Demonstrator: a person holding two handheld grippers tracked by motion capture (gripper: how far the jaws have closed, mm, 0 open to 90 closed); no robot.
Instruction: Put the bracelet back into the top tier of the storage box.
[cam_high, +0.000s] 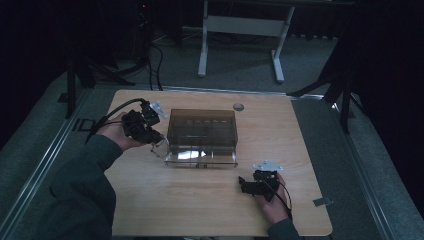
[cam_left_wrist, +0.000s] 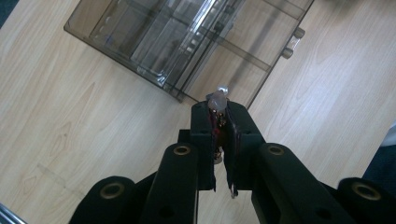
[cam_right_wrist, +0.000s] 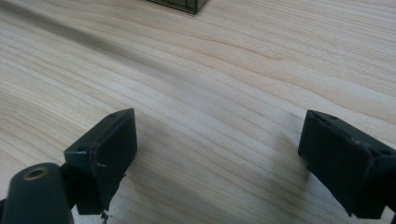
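1. While the person's two forearms come in from the bottom of the high view, a smoky, see-through plastic organiser box with inner dividers sits near the middle of a pale wooden table. The left gripper hangs just beside the box's left front corner. The right gripper rests low over bare wood, well apart from the box, to its front right.

2. Seen along the left gripper view, the black jaws are clamped on a small pale, translucent piece, whose tip pokes out above the pads. What the piece is cannot be told; something dark reddish lies between the pads below it. Beyond it lies the organiser box, with its compartments open to view.

3. Looking along the right gripper view, the jaws stand wide apart with nothing between them. One corner of the box shows at the top edge.

4. Judging from this, the step in hand is carrying the small piece over the box to set it into a compartment. To do it well, keep the grip firm, bring the tip squarely over one compartment, lower it inside the walls, then let go. The free gripper could steady the box if it slides.
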